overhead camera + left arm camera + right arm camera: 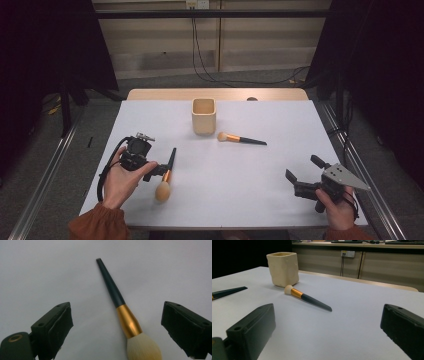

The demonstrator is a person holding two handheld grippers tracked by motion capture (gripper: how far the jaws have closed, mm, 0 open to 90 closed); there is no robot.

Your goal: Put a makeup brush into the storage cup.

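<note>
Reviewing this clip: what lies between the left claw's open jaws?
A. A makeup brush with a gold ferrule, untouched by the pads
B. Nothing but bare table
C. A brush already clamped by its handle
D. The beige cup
A: in the left gripper view the large brush lies on the white table between the spread jaws of the left claw, clear of both pads.

cup: cream square holder point(204, 116), upright, far centre of table | small brush point(241, 139): lying flat just right of cup | cables point(210, 75): on floor behind table
</note>
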